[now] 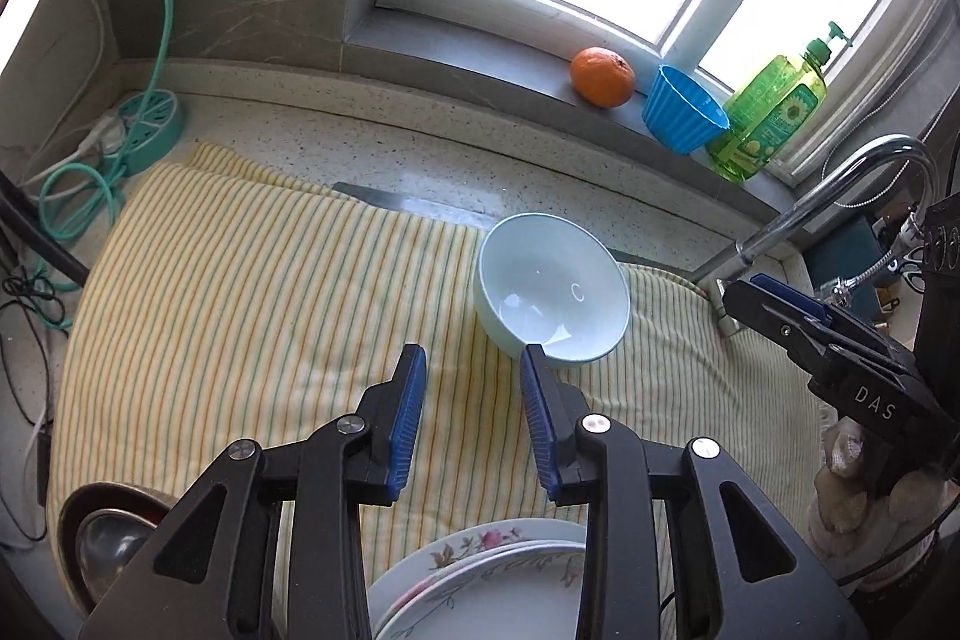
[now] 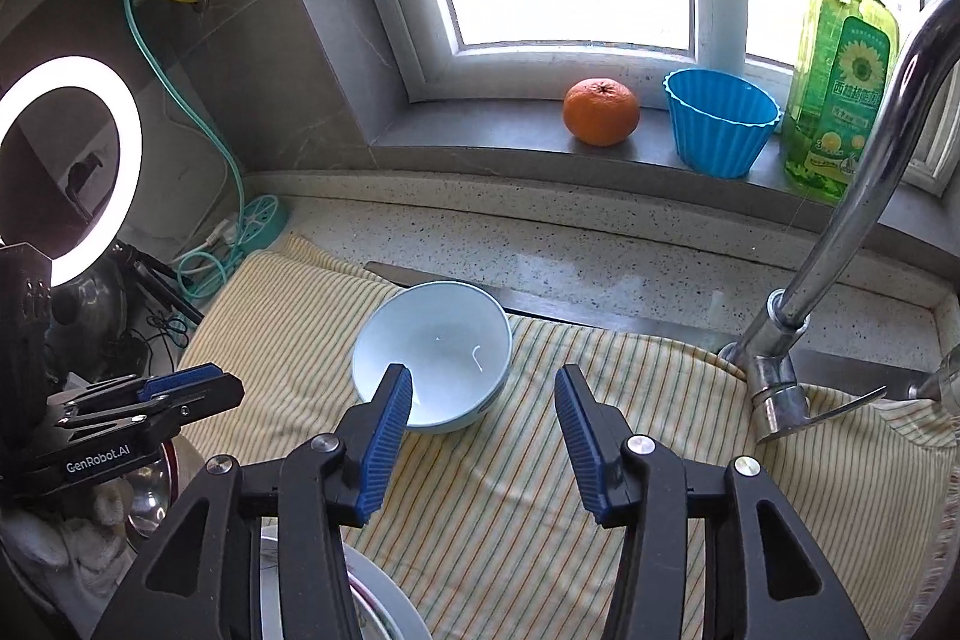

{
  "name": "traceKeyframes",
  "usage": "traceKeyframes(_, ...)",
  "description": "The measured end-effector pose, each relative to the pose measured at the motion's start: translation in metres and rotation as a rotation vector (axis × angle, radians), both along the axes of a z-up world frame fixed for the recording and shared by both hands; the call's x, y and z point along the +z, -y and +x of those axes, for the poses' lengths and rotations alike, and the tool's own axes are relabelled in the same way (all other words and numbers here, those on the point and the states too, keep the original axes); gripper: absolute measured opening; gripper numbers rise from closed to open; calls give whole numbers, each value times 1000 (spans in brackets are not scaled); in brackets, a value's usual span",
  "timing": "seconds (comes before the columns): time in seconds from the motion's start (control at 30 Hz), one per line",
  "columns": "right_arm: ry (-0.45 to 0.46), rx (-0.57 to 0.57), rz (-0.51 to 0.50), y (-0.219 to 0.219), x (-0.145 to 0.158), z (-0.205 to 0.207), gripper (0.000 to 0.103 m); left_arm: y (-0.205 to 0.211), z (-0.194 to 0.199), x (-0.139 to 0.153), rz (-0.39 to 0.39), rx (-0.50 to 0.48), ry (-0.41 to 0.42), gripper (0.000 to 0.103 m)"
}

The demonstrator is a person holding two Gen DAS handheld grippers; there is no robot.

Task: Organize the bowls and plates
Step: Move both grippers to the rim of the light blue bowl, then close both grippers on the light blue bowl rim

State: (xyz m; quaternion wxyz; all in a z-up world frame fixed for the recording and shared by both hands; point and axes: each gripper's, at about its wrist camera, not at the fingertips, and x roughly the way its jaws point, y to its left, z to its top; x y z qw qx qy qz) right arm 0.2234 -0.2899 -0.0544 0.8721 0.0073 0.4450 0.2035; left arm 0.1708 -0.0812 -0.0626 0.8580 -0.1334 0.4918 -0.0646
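Blue ribbed pads line both tools. The left gripper (image 1: 473,361) stands with its jaws apart and nothing between them, its right fingertip just at the near rim of the pale blue ceramic bowl (image 1: 552,287). The right gripper (image 2: 483,385) is also spread and empty, its left fingertip overlapping the same bowl's near rim in its own view; whether either pad touches the rim I cannot tell. The bowl sits upright and alone on the yellow striped cloth (image 1: 252,292) covering the counter. Nearer the cameras, a stack of floral-patterned white plates (image 1: 480,574) lies at the cloth's front edge, with a dark metal bowl (image 1: 102,532) to its left. An orange (image 1: 602,76), a blue fluted cup (image 1: 684,109) and a green soap bottle (image 1: 771,112) stand on the windowsill.

Risks: with both grippers crowding one bowl, they could knock each other, or a pad could nudge the glazed rim and skid the bowl across the soft, rumpled cloth; a one-sided pinch on the slick wall may slip.
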Motion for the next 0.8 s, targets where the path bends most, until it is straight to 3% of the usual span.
traceKeyframes(0.13, -21, 22, -11, -6, -12, 14, 34, 7, 14, -8, -7, 3, -14, 31)
traceKeyframes(0.37, -60, 33, -15, -10, -29, 33, 27, 14, 29, -21, -9, 15, -33, 30)
traceKeyframes(0.6, -124, 26, 21, -5, -47, 52, 22, 19, 43, -34, -8, 24, -54, 15)
traceKeyframes(0.8, -152, 48, 23, -12, -59, 64, 17, 22, 55, -41, -1, 31, -68, 12)
